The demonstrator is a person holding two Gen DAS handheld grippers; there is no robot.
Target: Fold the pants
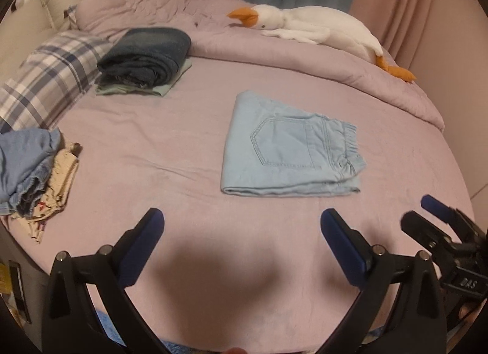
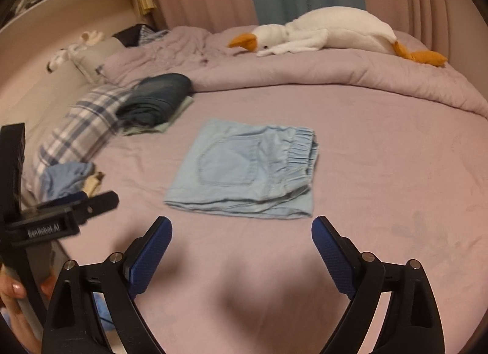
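The light blue pants (image 1: 286,146) lie folded into a neat rectangle (back pocket up) on the pink bed (image 1: 170,146). The left tool (image 1: 242,225) and right tool (image 2: 242,233) hang above it, both released, nothing between their fingers.

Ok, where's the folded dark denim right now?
In the left wrist view the folded dark denim sits upper left on the bed, atop a pale green garment, beside the plaid pillow.
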